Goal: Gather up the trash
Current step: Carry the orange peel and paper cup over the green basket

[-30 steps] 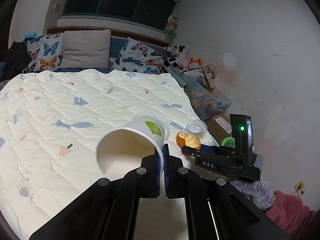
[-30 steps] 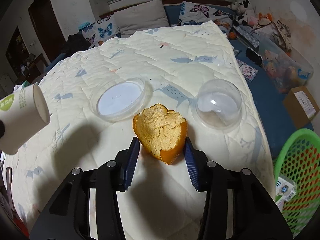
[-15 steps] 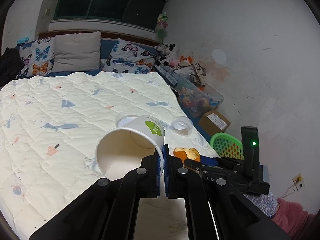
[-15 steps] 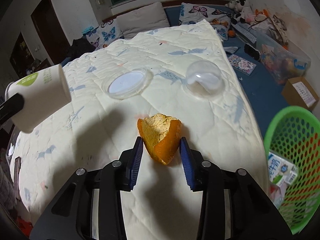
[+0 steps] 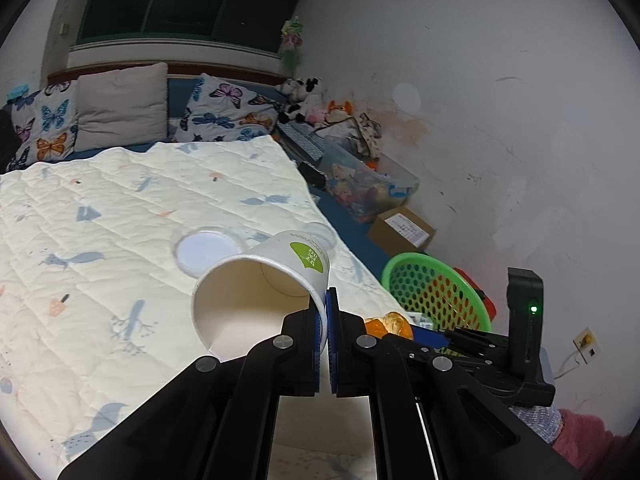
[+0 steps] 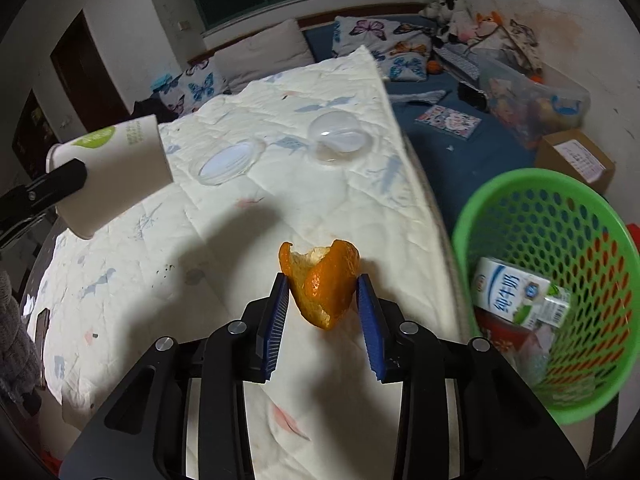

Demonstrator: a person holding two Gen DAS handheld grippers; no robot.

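My left gripper point(image 5: 325, 312) is shut on the rim of a white paper cup point(image 5: 260, 292) with a green logo, held on its side above the bed; the cup also shows in the right wrist view point(image 6: 110, 172). My right gripper point(image 6: 322, 292) is shut on an orange peel point(image 6: 322, 280), held above the bed's right edge; the peel also shows in the left wrist view point(image 5: 388, 324). A green plastic basket point(image 6: 516, 208) stands on the floor to the right, with a milk carton point(image 6: 516, 292) inside. The basket also shows in the left wrist view point(image 5: 436, 292).
A clear flat lid point(image 6: 226, 160) and a clear dome lid point(image 6: 340, 136) lie on the quilted bedspread point(image 6: 320, 208). A cardboard box point(image 6: 576, 160) and a clear storage bin point(image 6: 532, 108) sit on the floor by the wall. Pillows lie at the head of the bed.
Both grippers have lifted and pulled back toward the bed's right edge with the cup and the peel. The green basket has come into closer view on the right.
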